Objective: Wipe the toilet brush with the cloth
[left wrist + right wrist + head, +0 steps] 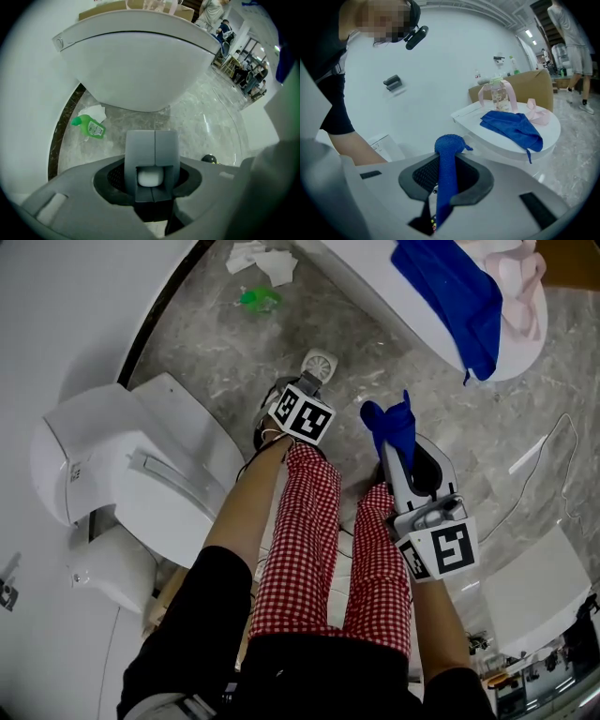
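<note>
While the brush stands upright toward the floor, its handle top clenched in the fingers of the left gripper, the cloth is pinched in the right gripper, apart at the brush's right, so a leftward reach is judged needed.

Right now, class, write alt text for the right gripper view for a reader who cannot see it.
The right gripper pinches a blue cloth that stands up between its jaws. Beyond it a second blue cloth lies on a white oval top. A person's arm shows at left.
</note>
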{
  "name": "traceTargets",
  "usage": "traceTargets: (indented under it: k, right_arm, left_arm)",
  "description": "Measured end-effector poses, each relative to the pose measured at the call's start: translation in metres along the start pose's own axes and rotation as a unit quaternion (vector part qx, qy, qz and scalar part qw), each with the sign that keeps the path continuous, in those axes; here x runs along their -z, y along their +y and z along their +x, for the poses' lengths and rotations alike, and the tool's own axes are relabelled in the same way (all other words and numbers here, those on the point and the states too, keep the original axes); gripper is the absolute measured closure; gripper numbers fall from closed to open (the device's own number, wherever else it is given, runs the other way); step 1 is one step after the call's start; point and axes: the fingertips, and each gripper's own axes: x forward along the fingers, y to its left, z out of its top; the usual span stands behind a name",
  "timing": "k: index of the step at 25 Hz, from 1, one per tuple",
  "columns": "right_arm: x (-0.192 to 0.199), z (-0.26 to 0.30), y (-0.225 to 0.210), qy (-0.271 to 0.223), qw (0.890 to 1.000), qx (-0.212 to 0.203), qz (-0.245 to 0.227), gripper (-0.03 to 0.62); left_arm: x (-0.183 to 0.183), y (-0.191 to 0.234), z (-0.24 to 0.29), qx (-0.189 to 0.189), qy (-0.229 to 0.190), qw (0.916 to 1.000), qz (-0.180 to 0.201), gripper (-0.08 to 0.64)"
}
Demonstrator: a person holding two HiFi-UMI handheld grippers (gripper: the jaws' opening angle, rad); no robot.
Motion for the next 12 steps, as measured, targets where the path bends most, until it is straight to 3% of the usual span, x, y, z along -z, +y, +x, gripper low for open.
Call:
traceTargets:
  k: [12]
  right_arm:
    - [-0.004,-0.007,0.002,-0.007,1.0,0.003,-0.005,0.528]
  left_arm:
    - [0.006,-0.006,-0.017,-0.006,-0.006,0.9999,-0.006,0.391]
